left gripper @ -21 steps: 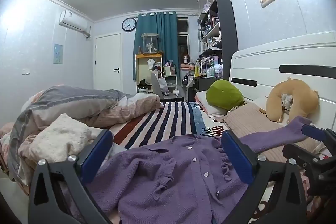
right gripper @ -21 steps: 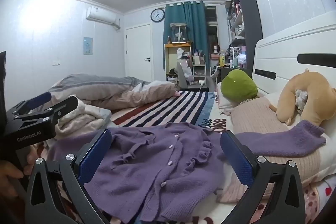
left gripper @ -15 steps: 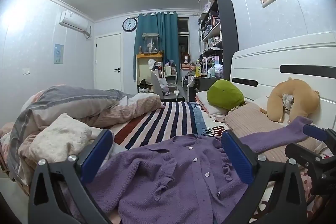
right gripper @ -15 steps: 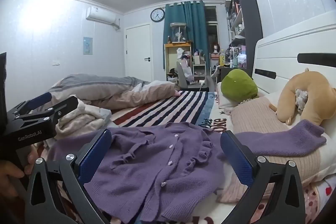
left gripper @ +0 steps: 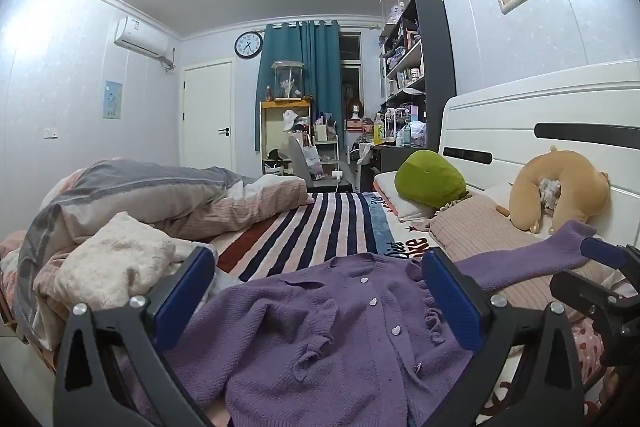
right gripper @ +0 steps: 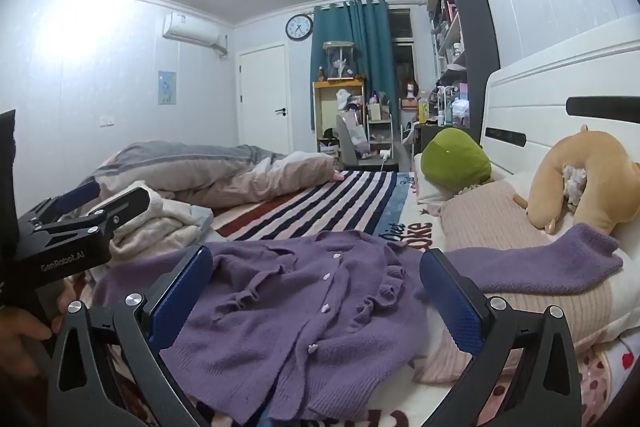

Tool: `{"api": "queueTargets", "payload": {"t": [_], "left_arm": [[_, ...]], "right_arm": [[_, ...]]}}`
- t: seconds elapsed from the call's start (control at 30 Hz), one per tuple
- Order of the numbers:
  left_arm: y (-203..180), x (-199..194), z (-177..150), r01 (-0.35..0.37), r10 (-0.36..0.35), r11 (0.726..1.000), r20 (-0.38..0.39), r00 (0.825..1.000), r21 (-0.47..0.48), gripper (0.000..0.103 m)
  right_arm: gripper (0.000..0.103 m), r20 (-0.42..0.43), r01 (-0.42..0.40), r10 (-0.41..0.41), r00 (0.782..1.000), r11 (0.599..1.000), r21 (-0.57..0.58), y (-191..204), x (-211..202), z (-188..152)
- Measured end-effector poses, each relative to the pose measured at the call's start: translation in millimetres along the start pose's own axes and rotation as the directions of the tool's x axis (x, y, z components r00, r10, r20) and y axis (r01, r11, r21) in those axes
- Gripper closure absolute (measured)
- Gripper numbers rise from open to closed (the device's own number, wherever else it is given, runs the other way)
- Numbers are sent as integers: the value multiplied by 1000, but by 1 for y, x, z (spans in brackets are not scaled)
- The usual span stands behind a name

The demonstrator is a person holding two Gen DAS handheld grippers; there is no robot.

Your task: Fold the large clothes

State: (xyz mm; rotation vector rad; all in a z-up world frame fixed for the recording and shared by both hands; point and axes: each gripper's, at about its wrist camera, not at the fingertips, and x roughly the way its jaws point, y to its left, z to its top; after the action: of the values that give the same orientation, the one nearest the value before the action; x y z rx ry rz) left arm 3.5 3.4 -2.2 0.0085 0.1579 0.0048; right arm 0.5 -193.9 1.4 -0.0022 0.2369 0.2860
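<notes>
Almost nothing is changing between the earlier pictures and this moment: both grippers are hanging in nearly the same places above the bed, and the cardigan is lying just as it did.

Left wrist view: the left gripper (left gripper: 316, 297) is reaching forward with its two blue-padded jaws spread as wide as they go, gripping nothing. One purple cardigan (left gripper: 320, 339) is lying spread on the bed (left gripper: 320, 223), front side up, with three pale buttons showing down its front. One sleeve (left gripper: 536, 261) is stretching out to the right over a pink ribbed pillow (left gripper: 476, 231). The right gripper (left gripper: 608, 279) is poking in at the right edge, near that sleeve's cuff. One green cushion (left gripper: 430, 179) and one tan neck pillow (left gripper: 560, 191) are sitting by the white headboard (left gripper: 560, 99). One cream blanket (left gripper: 116, 255) and one grey-and-pink duvet (left gripper: 160, 191) are bunched up on the left.

Right wrist view: the right gripper (right gripper: 316, 293) is likewise standing fully apart and empty, with the cardigan (right gripper: 304, 307) lying on the bed below and beyond its two jaws. Four buttons are showing here. The left gripper (right gripper: 80, 203) is showing at the left edge, with a hand (right gripper: 24, 339) wrapping its handle. One round clock (right gripper: 299, 27) is hanging on the far wall beside a teal curtain (right gripper: 352, 63).
</notes>
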Motion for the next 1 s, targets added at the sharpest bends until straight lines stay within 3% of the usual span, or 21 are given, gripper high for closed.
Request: {"api": "queueTargets", "payload": {"t": [1.0], "left_arm": [[2, -1, -3, -10, 10, 1000, 10, 1000, -4, 1]], "right_arm": [[0, -6, -5, 5, 1000, 1000, 15, -1, 3, -3]]}}
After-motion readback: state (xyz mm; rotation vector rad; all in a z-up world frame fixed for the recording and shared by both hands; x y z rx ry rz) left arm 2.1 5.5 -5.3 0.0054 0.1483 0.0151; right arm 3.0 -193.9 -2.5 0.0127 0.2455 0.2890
